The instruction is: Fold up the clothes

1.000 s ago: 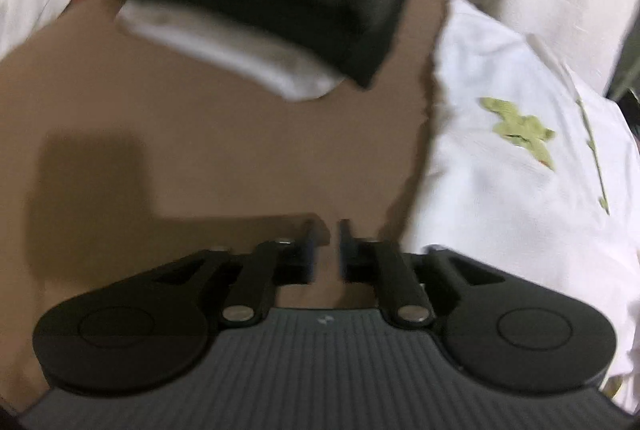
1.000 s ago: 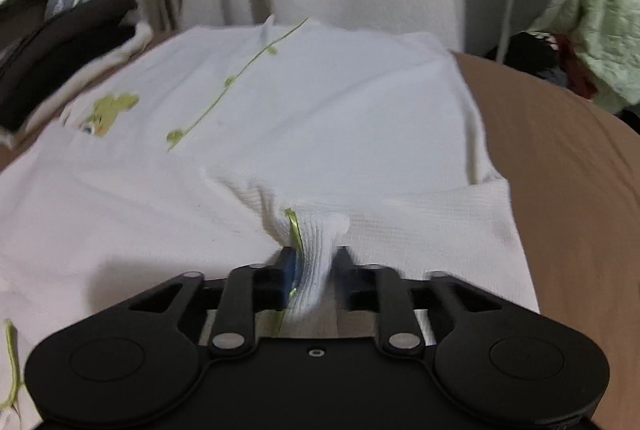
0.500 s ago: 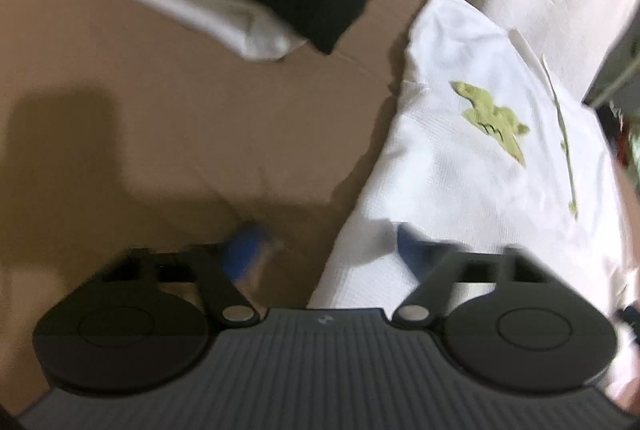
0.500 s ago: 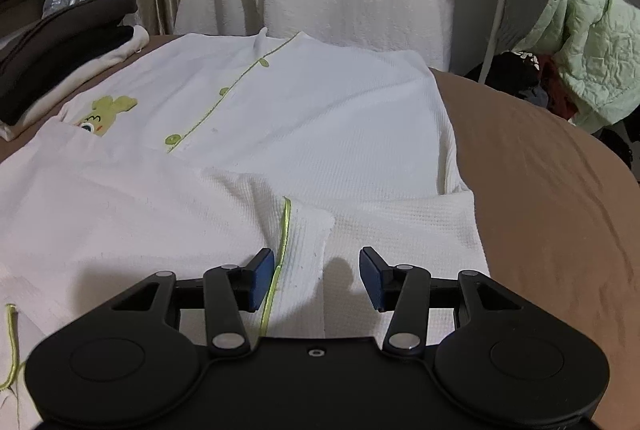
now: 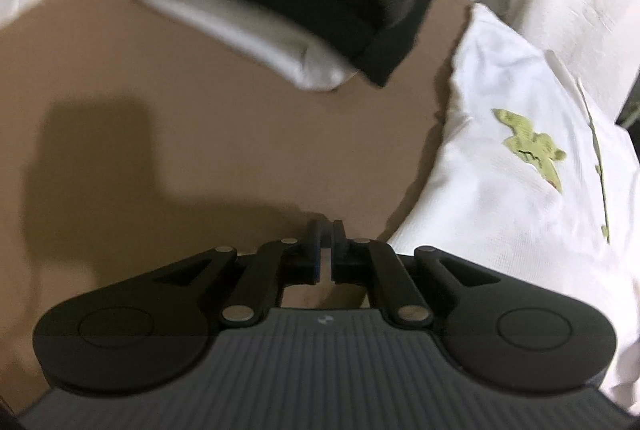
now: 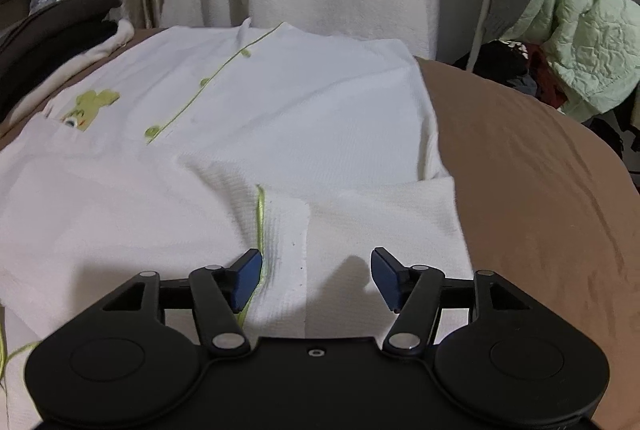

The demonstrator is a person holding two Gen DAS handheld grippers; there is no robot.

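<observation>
White shirt lies across brown tabletop. Right gripper fingers opening over folded hem, nothing pinched. Left gripper fingers pressed together, empty, beside shirt edge. Risk: released fold may spring open.

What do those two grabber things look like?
Both are black, with two round lobes and hinged bars joined by silver pins. The left gripper has a ridged grey body bearing a tiny pale mark. The right gripper has a smooth black body and blue pads.
</observation>
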